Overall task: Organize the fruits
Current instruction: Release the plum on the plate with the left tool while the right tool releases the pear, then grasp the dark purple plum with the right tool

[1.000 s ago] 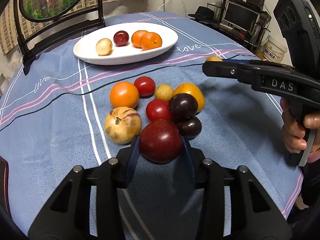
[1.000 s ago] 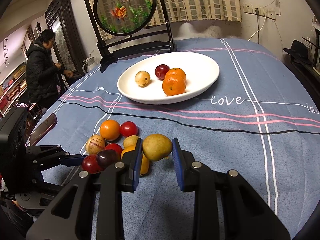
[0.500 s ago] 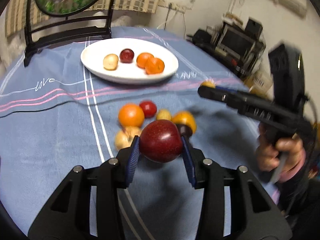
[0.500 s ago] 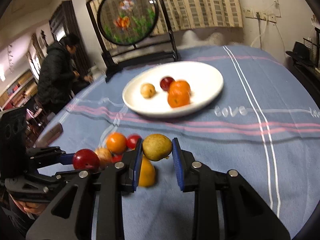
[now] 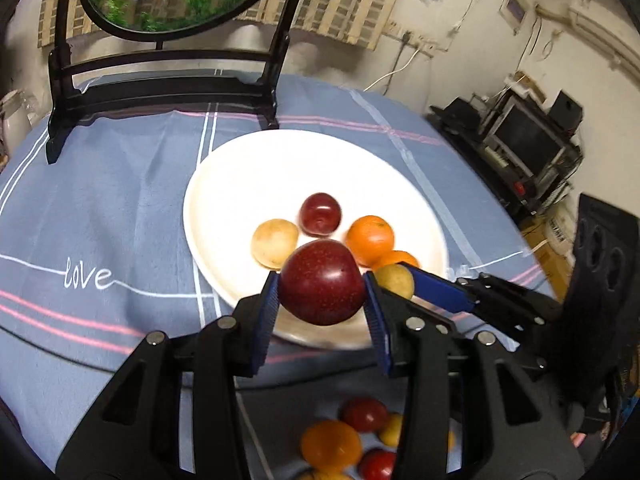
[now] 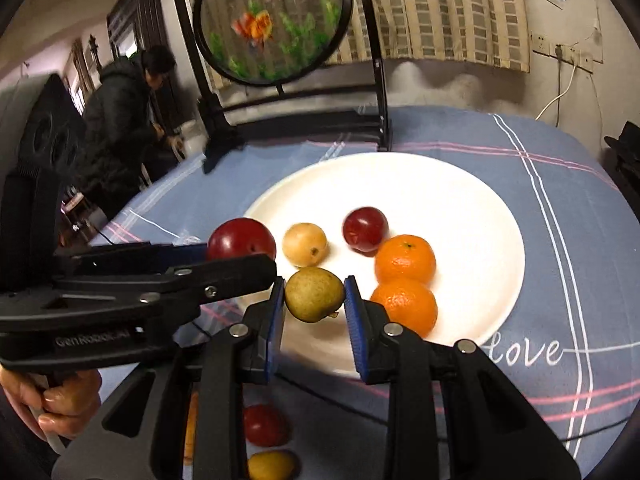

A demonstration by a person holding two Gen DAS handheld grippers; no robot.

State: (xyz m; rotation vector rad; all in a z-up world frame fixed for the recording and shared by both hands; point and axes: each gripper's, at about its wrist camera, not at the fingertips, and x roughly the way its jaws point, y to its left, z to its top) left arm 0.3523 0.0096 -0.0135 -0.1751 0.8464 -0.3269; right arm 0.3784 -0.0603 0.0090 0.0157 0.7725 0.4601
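My left gripper (image 5: 320,300) is shut on a dark red plum (image 5: 322,282) and holds it above the near rim of the white oval plate (image 5: 224,184). My right gripper (image 6: 314,300) is shut on a small yellow-green pear (image 6: 314,294), also over the plate's near edge (image 6: 472,200). The plum shows in the right wrist view (image 6: 242,240), the pear in the left wrist view (image 5: 396,280). On the plate lie a yellow fruit (image 6: 304,244), a red plum (image 6: 365,229) and two oranges (image 6: 405,260).
Several loose fruits, red, orange and yellow, lie on the blue tablecloth below the grippers (image 5: 348,440). A black stand with a round fish picture (image 6: 272,20) is behind the plate. A person (image 6: 128,120) stands at the far left.
Both grippers have moved forward and up from the fruit pile to the plate's near rim, each still holding its fruit. The pile now lies below and behind them.
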